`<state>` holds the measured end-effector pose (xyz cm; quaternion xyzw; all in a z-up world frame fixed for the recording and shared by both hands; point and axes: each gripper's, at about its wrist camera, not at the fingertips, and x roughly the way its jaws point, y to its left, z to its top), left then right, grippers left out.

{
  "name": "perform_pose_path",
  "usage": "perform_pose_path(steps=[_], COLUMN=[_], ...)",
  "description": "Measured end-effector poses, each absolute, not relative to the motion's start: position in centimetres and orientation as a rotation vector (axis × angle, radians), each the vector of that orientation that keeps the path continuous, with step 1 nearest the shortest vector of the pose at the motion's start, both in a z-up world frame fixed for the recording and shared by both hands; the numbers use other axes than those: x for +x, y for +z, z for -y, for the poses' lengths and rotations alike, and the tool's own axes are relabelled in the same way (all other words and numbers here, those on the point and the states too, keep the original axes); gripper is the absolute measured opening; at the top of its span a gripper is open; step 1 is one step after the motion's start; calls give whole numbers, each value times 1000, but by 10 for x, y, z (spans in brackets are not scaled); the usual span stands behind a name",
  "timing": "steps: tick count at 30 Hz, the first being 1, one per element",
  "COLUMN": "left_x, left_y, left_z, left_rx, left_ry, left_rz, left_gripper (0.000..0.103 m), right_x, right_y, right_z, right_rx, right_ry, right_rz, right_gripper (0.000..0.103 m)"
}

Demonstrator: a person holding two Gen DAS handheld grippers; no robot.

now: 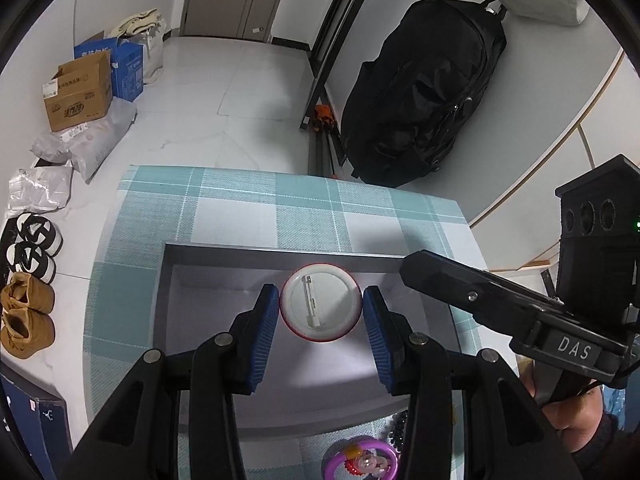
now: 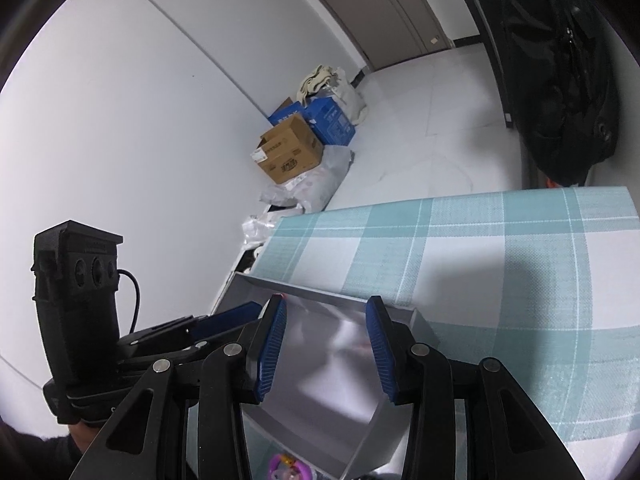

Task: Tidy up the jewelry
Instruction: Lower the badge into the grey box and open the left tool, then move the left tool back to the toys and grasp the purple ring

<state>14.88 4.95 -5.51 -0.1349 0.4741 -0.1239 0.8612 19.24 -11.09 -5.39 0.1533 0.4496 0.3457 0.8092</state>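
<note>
Left wrist: round glossy badge (image 1: 320, 307), pin-backed.

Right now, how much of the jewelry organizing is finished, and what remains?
Done: little that I can confirm. The grey tray shows no other jewelry in either view.
In hand: the round pin badge, pin side up, sits between the left gripper jaws over the tray; whether they are gripping or releasing it is unclear.
Left: the purple ring toy and black beads lie on the checked cloth. The right gripper is open, empty.
</note>
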Motion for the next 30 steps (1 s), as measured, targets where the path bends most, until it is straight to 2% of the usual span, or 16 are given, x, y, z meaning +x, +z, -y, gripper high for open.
perform_pose_path(steps=[2,4,5,6,11,17,21,30], left_x=[152,153,151,150,141,127,113,78], left_y=[-57,-59,-59,-58,-51,-39,-31,-22], left_z=[-48,-48,-48,-49,-50,-54,-59,-58], left_rx=[-280,-286,-289,-294,-282,-268,-254,-226], left_ry=[-259,-264,-261,-265,-254,-239,-202,-205], left_rz=[-1012,-1022,-1015,-1005,-961,-896,-843,-773], left_gripper=[39,47,56,61,62,62,62,62], right_x=[192,191,190,189,179,165,152,125], right_y=[-52,-47,-44,-41,-28,-20,-17,-13], right_z=[113,118,121,124,144,161,169,170], right_rx=[337,340,347,354,390,395,368,278], right_ry=[745,734,727,726,702,660,633,598], right_rz=[-949,-920,-900,-890,-824,-786,-768,-733], right_gripper=[51,70,71,72,80,85,88,101])
